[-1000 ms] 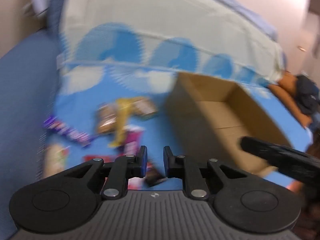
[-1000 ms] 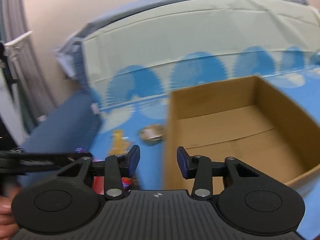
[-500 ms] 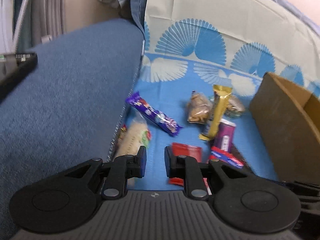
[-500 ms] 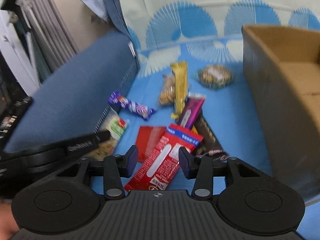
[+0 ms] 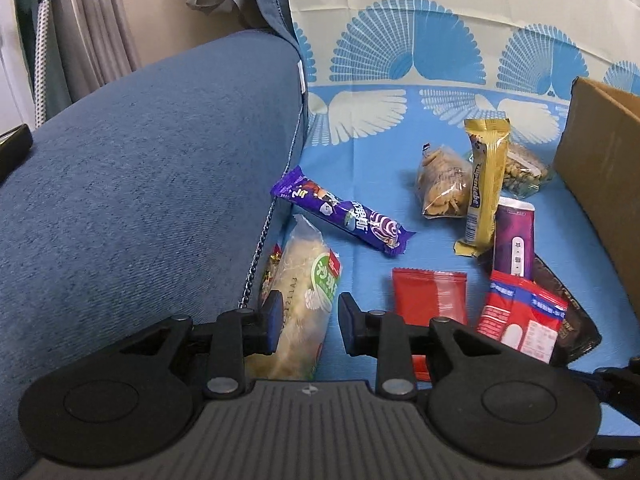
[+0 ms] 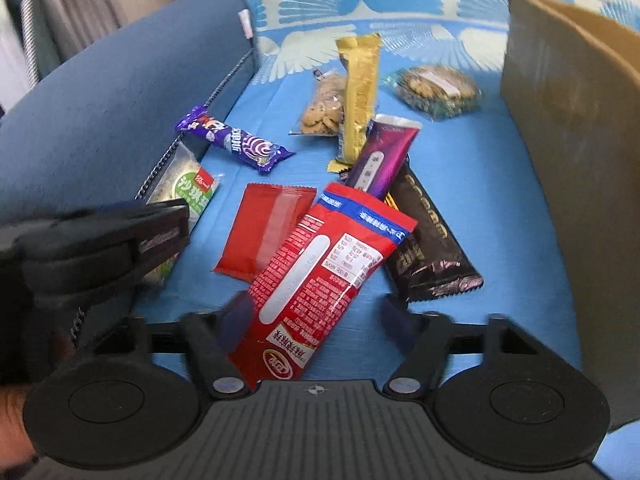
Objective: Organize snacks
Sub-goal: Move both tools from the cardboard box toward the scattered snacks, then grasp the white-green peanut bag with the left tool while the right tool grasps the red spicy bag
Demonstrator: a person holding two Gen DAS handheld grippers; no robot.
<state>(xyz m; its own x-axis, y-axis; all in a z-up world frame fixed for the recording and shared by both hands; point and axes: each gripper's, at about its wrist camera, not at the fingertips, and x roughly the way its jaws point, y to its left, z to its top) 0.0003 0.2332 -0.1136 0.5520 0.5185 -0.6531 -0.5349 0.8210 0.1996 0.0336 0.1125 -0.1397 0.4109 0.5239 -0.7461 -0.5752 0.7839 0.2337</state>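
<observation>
Several snack packs lie on a blue patterned sheet [image 5: 360,200]. My left gripper [image 5: 306,326] is open, its fingers straddling the near end of a clear green-label cracker pack [image 5: 304,292] beside the blue cushion. My right gripper [image 6: 314,326] is wide open around the near end of a big red pack [image 6: 316,280]. Around them lie a purple bar [image 5: 344,216], a flat red sachet [image 6: 264,232], a gold bar [image 6: 358,92], a magenta bar [image 6: 380,156], a dark brown bar [image 6: 428,240] and two clear cookie bags [image 6: 438,90].
A cardboard box [image 6: 576,128] stands at the right, its side wall facing the snacks. A blue denim cushion [image 5: 140,168] rises along the left edge. The left gripper shows in the right wrist view [image 6: 100,240]. Curtains hang at the far left.
Both grippers swung from the box to the snack pile and came lower and closer. Both opened wider. The left now straddles the cracker pack, the right the big red pack.
</observation>
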